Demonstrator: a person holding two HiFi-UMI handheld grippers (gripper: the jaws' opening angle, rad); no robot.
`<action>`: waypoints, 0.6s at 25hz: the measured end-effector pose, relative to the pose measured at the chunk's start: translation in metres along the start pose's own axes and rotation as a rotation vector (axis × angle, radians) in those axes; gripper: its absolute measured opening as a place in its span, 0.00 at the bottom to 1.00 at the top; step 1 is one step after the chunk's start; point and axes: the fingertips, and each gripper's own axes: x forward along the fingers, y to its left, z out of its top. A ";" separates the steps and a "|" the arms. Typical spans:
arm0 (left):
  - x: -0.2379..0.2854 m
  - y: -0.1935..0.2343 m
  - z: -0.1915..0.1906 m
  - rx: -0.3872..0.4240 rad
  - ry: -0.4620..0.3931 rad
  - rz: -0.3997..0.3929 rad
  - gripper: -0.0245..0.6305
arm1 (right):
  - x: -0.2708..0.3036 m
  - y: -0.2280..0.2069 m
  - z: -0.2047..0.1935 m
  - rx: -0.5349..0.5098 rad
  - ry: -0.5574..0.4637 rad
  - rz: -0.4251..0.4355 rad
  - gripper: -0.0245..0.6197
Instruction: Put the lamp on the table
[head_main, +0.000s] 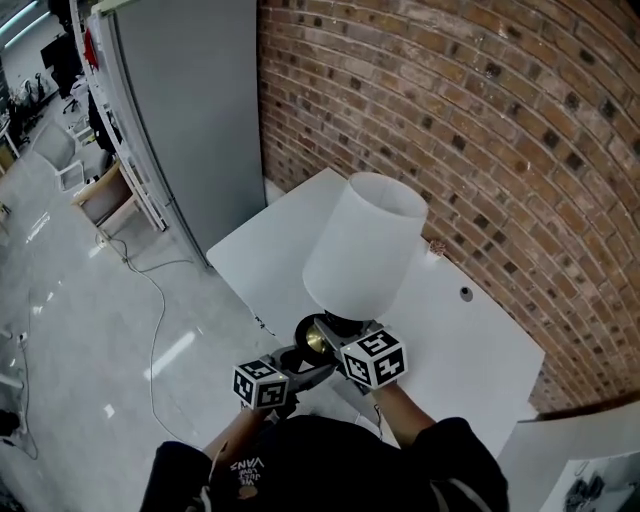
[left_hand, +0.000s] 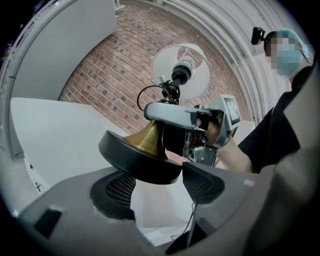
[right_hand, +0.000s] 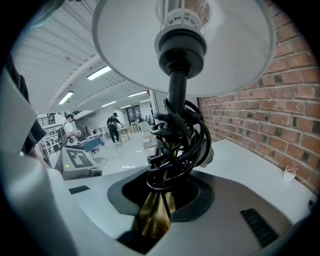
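Edges first: the desk (head_main: 470, 350) is a white slab set cornerwise against the brick wall (head_main: 480, 120). Its far sides lie along the bricks and its near sides are free over the floor (head_main: 80, 330). A grey panel (head_main: 190, 120) stands beside its left corner. Most of the top is bare, so there is open room under and beyond the lamp (head_main: 365, 245).

The lamp is in the air over the desk's near edge, tilted so that the shade (head_main: 372, 235) leans toward the wall. The base (left_hand: 137, 157) is clear of the top.

The left tongs (left_hand: 160, 185) stand wide, with the pads (left_hand: 202, 182) closed on the rim of the black base. The right tongs (right_hand: 157, 210) are clamped on the brass stem (right_hand: 152, 217), just under a bundle of black cord (right_hand: 175, 145).

Only the left gripper view shows the white top below the base, with the right tongs across the stem above the brass cone. Only the right gripper view looks up into the shade, and it shows people (right_hand: 114, 127) far off in the hall. Only the head view gives the desk's outline.

A small hole (head_main: 465, 293) sits in the top near the wall, and a thin cable (head_main: 155, 300) trails on the floor to the left. Nothing lies on the desk below the base.
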 end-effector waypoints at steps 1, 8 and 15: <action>-0.001 0.007 0.005 0.007 0.014 -0.014 0.48 | 0.006 -0.004 0.004 0.011 -0.005 -0.017 0.20; -0.017 0.057 0.045 0.036 0.110 -0.118 0.48 | 0.056 -0.022 0.036 0.086 -0.032 -0.139 0.20; -0.031 0.103 0.074 0.056 0.179 -0.215 0.48 | 0.101 -0.037 0.057 0.145 -0.050 -0.250 0.20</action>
